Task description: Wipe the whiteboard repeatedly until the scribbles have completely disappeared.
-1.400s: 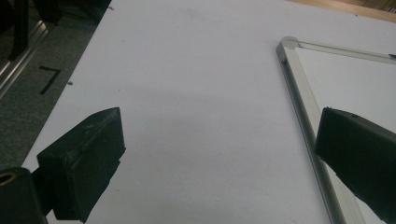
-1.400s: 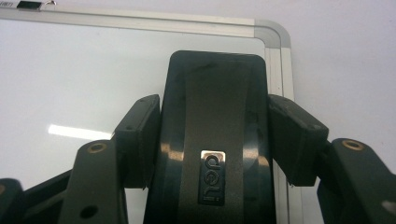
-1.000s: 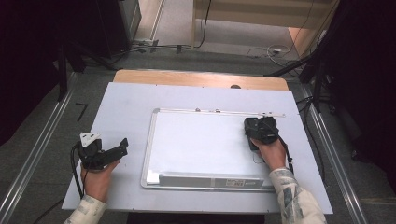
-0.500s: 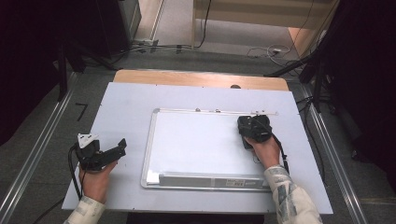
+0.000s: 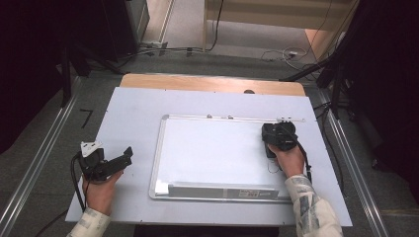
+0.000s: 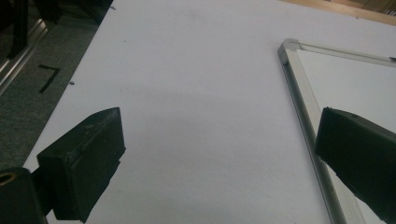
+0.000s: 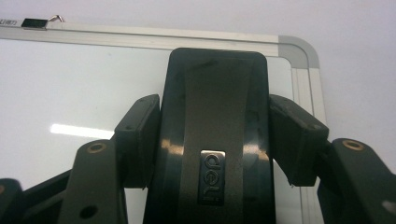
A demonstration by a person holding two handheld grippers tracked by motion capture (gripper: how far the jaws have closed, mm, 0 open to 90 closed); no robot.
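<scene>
Right gripper view shows the right gripper (image 7: 215, 140) clamped on a black whiteboard eraser (image 7: 215, 107), one jaw pressed against each long side, with the eraser's top face and its small metal badge facing the camera. The eraser sits on the whiteboard (image 5: 212, 148) close to the board's far right corner, just inside the aluminium frame (image 7: 299, 51). In the high view the right hand (image 5: 286, 160) holds that gripper over the same corner, while the left gripper (image 5: 106, 165) rests over the pale table mat (image 5: 133, 113) to the left of the whiteboard, well apart from the eraser. Left gripper view shows its two jaws standing wide apart with nothing between them, the whiteboard's left frame edge running past the right-hand jaw. The step in hand appears to be wiping the board surface. To do it well, the eraser should probably be kept flat so that its full pad bears on the board, with the grip held square on both sides to prevent twisting. Strokes should likely run parallel to the frame and stop short of it, since the eraser edge could catch on the raised rim. If the whiteboard slides on the mat, the free left gripper could steady its near left edge.
</scene>
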